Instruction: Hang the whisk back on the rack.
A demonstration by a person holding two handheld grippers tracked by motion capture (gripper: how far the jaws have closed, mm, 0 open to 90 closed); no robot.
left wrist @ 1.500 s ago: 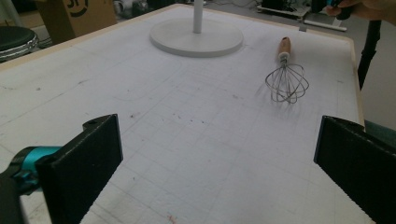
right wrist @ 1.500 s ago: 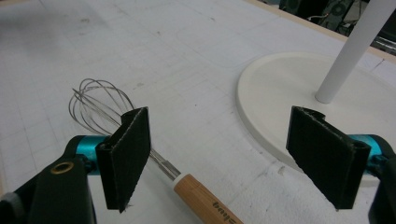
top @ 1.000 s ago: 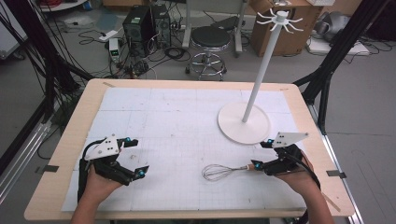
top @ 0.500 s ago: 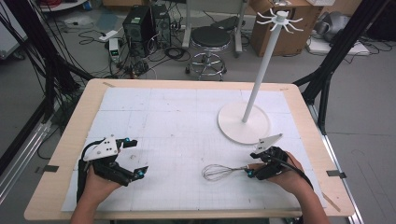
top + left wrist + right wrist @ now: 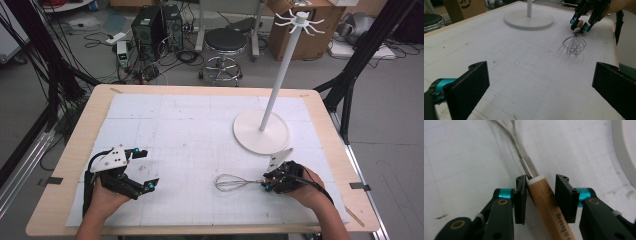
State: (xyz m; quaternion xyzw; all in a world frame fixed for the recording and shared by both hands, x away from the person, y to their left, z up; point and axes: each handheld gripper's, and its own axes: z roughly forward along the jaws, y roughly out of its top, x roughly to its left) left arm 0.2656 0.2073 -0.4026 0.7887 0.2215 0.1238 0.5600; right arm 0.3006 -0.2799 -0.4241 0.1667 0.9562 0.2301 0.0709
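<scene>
Bamboo shows between the jaws of the right gripper [image 5: 541,198]: the handle of the whisk [image 5: 239,182], which lies on the white mat [image 5: 190,130] near the table's front edge, wire head toward the left. These jaws have just been closing; the left pad touches the handle, while a narrow gap remains at the right pad. The right gripper view gives that gap; the high view does not. Left gripper [image 5: 142,169] hangs wide open over the mat, holding nothing. Just behind the whisk stands the white rack [image 5: 261,131]
</scene>
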